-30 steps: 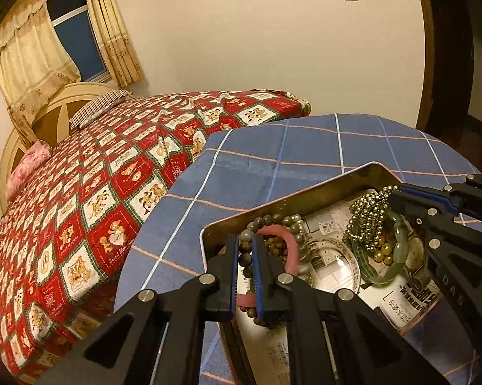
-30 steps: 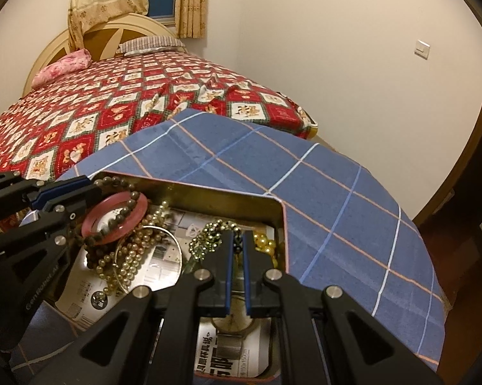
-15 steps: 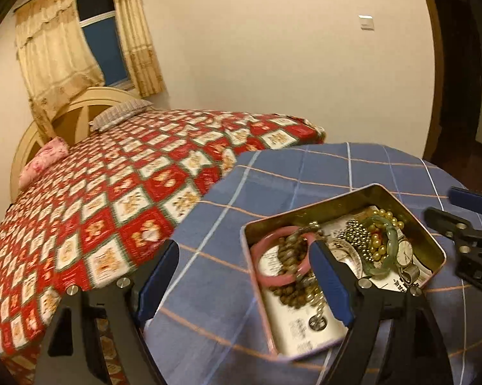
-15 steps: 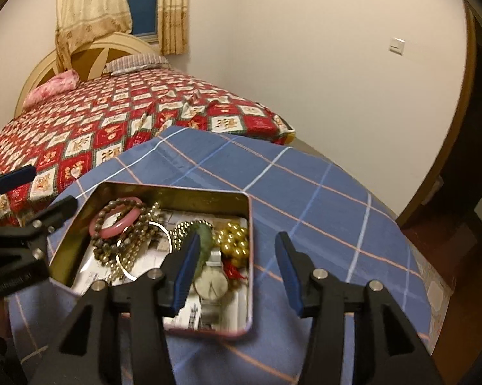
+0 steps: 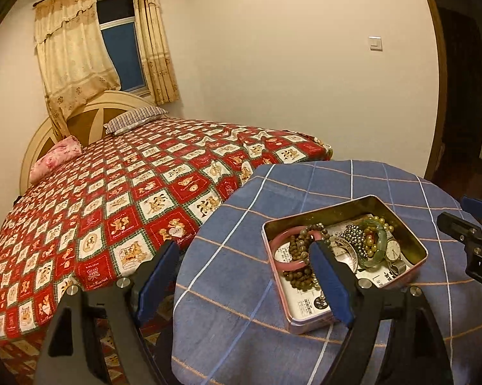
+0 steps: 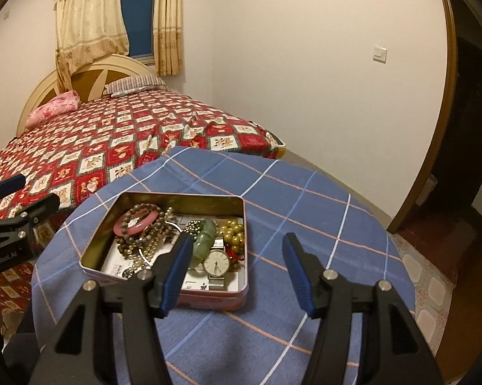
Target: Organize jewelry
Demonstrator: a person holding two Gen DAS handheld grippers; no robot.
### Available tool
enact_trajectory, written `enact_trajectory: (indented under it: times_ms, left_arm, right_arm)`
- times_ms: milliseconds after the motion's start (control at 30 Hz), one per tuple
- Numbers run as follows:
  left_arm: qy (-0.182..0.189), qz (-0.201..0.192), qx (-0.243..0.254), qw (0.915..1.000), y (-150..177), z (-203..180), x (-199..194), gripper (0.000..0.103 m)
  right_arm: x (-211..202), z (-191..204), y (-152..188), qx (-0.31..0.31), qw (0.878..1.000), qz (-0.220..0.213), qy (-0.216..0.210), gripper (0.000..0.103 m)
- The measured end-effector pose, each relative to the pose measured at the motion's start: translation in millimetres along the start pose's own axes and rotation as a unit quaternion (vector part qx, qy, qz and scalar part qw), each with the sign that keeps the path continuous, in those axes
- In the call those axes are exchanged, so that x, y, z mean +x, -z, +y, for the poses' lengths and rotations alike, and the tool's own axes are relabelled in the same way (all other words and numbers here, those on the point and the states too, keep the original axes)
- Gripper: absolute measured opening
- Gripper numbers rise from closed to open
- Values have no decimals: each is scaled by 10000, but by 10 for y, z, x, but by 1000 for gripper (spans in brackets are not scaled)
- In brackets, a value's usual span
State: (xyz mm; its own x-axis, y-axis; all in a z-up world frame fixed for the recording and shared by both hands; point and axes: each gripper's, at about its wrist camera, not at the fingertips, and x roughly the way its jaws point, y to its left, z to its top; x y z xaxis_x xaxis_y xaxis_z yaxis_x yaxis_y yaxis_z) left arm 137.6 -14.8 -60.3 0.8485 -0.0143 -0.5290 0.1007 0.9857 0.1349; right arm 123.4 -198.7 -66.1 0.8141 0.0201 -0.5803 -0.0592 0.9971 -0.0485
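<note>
Your tin (image 6: 164, 276) of jewelry sits on the blue cloth (image 6: 305, 211), its long axis running away from you. Ahead of the tin, your left claw (image 5: 245, 280) is spread wide and empty; the right claw (image 6: 237, 271), nearer the tin's watch (image 6: 216, 262), is opening with nothing between its jaws.

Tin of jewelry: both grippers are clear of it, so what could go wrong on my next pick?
Inside the tin, the brown bead strings loop through the pink bangle; lifting one would likely drag the other out. The green bangle leans against the watch and gold beads, so a grab there may catch the wrong piece.
</note>
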Motion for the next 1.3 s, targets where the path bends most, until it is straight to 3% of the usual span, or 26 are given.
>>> enact_trajectory:
  times_ms: [1300]
  left_arm:
    - [56, 51, 17, 10000, 21, -22, 18, 83]
  right_arm:
    - [-79, 52, 56, -1, 10000, -26, -36, 66]
